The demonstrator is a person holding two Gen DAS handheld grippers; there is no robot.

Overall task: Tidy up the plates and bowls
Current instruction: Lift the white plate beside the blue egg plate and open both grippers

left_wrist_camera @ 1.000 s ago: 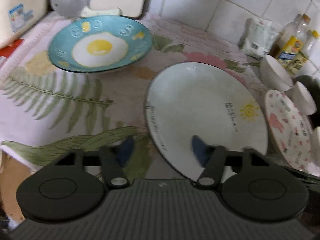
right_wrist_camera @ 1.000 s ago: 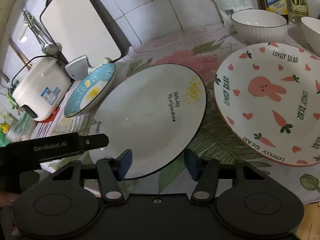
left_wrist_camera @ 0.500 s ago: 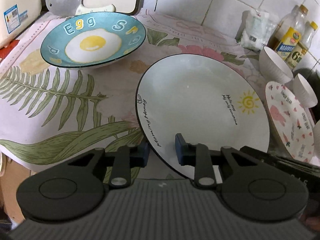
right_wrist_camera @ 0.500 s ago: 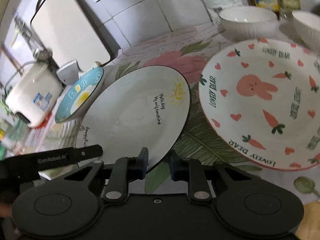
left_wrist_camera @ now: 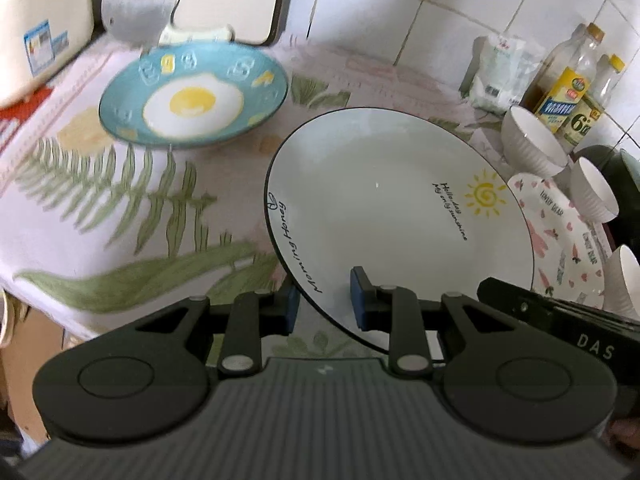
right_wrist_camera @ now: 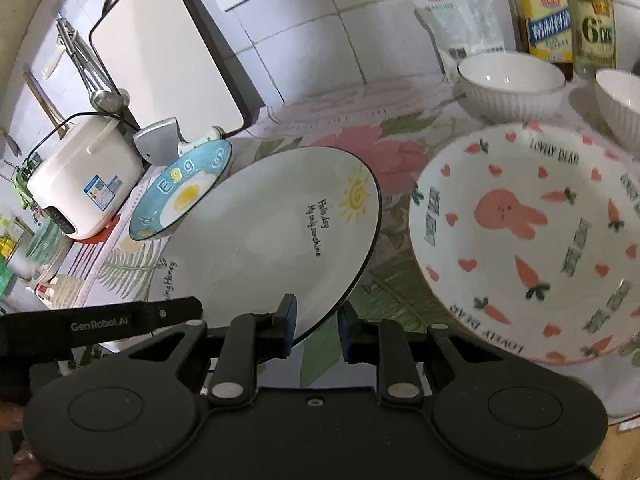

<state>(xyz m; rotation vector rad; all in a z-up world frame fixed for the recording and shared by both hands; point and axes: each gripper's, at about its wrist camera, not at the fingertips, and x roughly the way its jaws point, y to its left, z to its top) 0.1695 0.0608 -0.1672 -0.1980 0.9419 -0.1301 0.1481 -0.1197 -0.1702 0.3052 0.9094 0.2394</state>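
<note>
Your two grippers hold one dish between them: the left gripper (left_wrist_camera: 323, 299) has its blue-padded fingers (left_wrist_camera: 357, 297) clamped on the near rim of the white sun plate (left_wrist_camera: 384, 204), and the right gripper (right_wrist_camera: 316, 326) has its fingers (right_wrist_camera: 289, 322) closed on the same plate's near edge a little to the right, its black body showing at the lower right of your left view. The plate, black-rimmed with a yellow sun and small handwriting, sits tilted over the desk (left_wrist_camera: 120, 200), which is covered by a cloth printed with green ferns and pink flowers; its near edge is at the fingers, and whether its far edge touches the cloth cannot be told. To the far left lies the blue egg plate (left_wrist_camera: 192, 100), painted with a fried egg, apart from the held plate. Behind it a cleaver (left_wrist_camera: 138, 10) rests at the foot of a white cutting board (right_wrist_camera: 160, 52) leaning on the tiled wall, with a white rice cooker (right_wrist_camera: 82, 176) further left. To the right of the held plate lies the rabbit plate (right_wrist_camera: 528, 240), printed with carrots and hearts. Beyond it stand white ribbed bowls (right_wrist_camera: 510, 84), and against the wall oil bottles (right_wrist_camera: 546, 12) and a clear bag (right_wrist_camera: 460, 16).
</note>
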